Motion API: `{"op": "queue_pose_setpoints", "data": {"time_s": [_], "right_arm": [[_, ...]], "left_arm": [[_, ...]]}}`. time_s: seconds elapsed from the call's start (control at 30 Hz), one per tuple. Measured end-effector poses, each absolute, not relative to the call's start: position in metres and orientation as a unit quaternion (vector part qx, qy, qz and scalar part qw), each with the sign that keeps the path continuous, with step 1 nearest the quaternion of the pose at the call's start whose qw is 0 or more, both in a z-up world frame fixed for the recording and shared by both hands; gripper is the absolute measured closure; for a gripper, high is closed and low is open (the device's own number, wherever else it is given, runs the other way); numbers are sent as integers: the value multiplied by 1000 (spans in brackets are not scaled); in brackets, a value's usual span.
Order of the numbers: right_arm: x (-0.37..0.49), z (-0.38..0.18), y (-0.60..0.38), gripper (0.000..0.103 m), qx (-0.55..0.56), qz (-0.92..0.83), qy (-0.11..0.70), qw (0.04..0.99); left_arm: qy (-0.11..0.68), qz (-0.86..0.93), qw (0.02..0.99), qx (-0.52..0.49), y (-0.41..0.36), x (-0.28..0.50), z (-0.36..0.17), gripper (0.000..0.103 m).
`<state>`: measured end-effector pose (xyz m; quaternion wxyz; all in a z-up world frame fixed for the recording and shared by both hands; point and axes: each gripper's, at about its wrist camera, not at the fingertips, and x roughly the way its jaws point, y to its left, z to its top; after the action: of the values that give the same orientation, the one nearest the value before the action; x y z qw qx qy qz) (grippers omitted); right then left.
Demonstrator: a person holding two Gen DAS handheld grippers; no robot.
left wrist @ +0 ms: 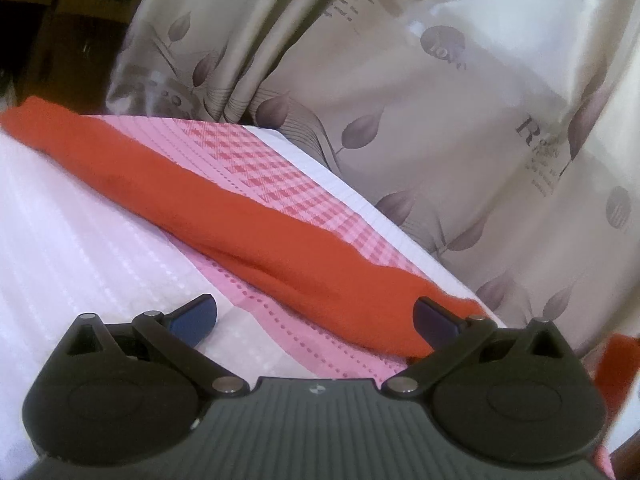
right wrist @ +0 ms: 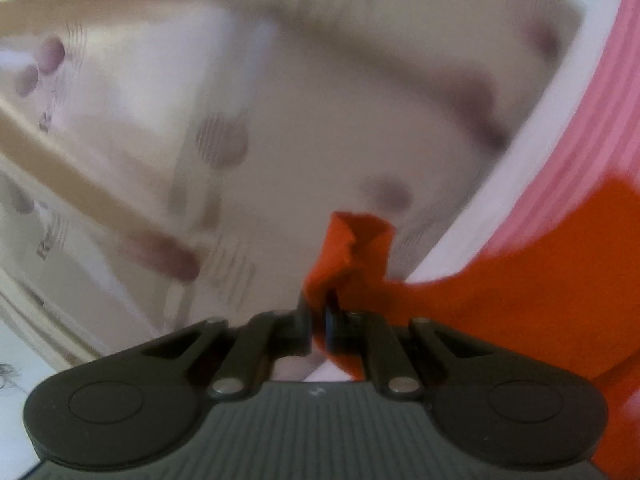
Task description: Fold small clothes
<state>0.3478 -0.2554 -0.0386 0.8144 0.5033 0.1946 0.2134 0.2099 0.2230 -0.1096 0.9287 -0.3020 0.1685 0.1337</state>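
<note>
Orange garment (left wrist: 256,216) lies as long narrow band on pink-checked surface (left wrist: 264,160) beside curtain (left wrist: 440,120). Left hand-held gripper (left wrist: 314,320) spread wide, empty. Right hand-held gripper (right wrist: 320,312) pinches garment's end, lifted. Lengthwise fold looks done; crosswise fold likely remains.

Backdrop: beige satin curtain (left wrist: 400,92) hanging in vertical folds, printed with purple-grey leaves, stems and lettering; sheen brightest at upper right. Curtain meets the far edge of the work surface. Surface covered by a white textured cloth (left wrist: 60,232) with pink striped and checked bands (left wrist: 272,168). Dark wooden furniture (left wrist: 60,20) at upper left, dim. Right wrist view: same curtain (right wrist: 320,100), motion-blurred; pink band (right wrist: 600,100) at right.
</note>
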Motion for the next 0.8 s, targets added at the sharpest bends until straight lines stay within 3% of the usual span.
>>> {"op": "queue_pose_setpoints", "data": {"time_s": [0.37, 0.6, 0.8], "right_arm": [[368, -79, -105, 97, 402, 259, 292, 828], [370, -102, -83, 96, 360, 248, 322, 840], [370, -115, -65, 90, 333, 280, 344, 832]], "left_arm": [[164, 127, 926, -316, 227, 208, -110, 0], [162, 125, 926, -318, 228, 208, -110, 0], [163, 124, 926, -319, 228, 207, -110, 0]]}}
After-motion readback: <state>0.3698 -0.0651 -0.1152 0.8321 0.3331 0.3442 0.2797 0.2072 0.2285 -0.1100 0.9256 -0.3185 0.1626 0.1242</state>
